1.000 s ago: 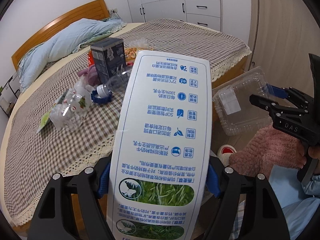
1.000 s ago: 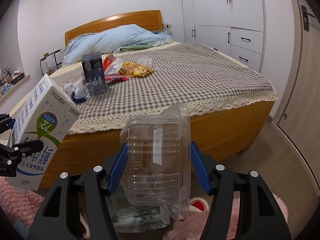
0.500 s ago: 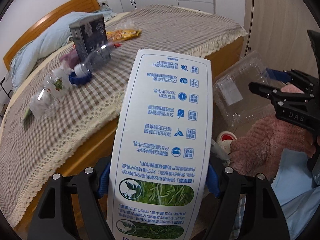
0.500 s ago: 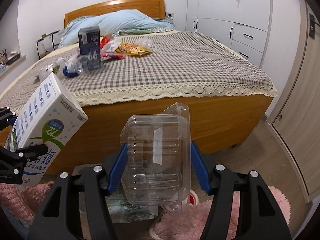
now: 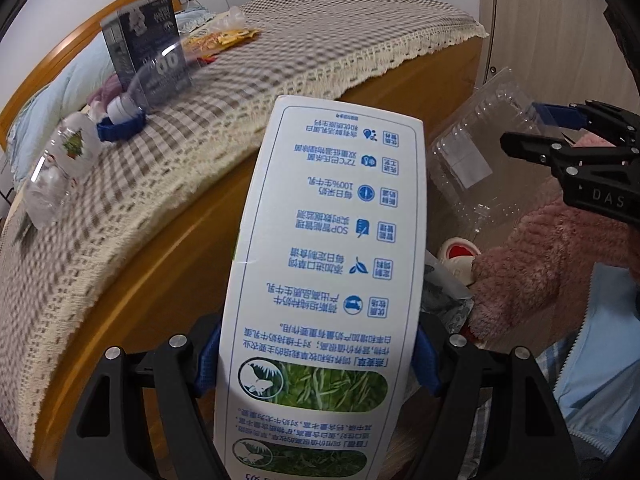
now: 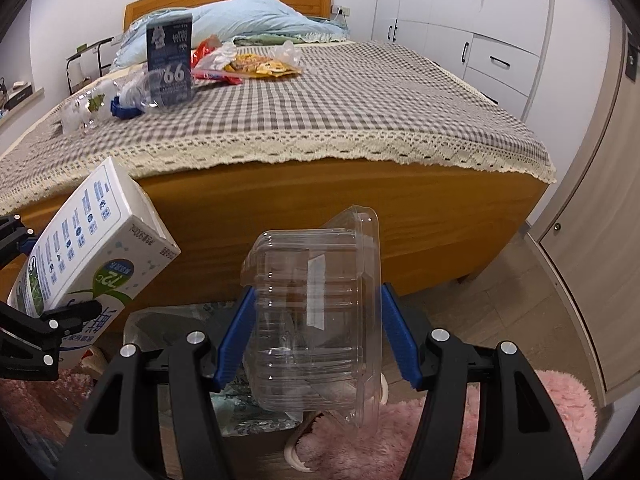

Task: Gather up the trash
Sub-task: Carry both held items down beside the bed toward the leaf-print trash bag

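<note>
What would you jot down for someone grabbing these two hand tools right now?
Left gripper: shut on the white milk carton.
Right gripper: shut on the clear plastic clamshell box.
Both are held off the bed, above a lined bin on the floor.
Done: two pieces picked up.
Left: drop both in, then fetch the dark carton, bottles and snack wrappers on the bed.

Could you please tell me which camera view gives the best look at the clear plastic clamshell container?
The right wrist view: the clamshell container sits centred and close between the right gripper's blue pads, its ribs and label visible. The left wrist view shows it only off to the side, partly hidden behind the milk carton.
</note>
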`<state>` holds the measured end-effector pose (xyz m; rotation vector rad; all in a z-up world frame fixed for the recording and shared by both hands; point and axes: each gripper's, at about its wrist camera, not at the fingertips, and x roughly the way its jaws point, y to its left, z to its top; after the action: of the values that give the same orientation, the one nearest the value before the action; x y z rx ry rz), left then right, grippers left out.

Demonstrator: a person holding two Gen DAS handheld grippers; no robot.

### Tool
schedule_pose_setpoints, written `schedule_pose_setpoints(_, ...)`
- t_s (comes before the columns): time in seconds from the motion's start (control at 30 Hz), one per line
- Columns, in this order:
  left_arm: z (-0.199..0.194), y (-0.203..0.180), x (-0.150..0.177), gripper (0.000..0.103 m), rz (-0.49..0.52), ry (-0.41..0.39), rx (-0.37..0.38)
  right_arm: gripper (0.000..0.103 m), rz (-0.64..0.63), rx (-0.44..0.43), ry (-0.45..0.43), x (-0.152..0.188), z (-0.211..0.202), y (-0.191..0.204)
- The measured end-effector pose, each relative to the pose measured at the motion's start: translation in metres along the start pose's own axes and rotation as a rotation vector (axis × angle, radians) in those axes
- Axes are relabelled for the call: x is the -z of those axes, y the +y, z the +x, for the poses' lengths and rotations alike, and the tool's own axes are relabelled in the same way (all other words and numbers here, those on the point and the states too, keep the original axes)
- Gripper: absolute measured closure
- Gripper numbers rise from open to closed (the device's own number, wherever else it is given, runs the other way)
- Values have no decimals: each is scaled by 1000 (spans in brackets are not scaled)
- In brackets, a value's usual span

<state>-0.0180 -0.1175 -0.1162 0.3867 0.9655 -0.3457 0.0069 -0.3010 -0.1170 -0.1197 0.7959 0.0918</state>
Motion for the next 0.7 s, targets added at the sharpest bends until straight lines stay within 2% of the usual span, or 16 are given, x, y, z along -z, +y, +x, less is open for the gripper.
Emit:
schedule_pose_setpoints(0.4, 31, -7, 16, 31, 46, -4, 33, 43, -30, 36, 52, 10, 24, 5)
schedule_pose_setpoints(0.53, 43, -11, 21, 31, 67, 19, 58, 43, -31, 44, 69, 12, 32, 5)
schedule_pose_setpoints(0.7, 56, -17, 25, 31, 111, 44, 51, 43, -33, 53, 88, 16, 39, 4)
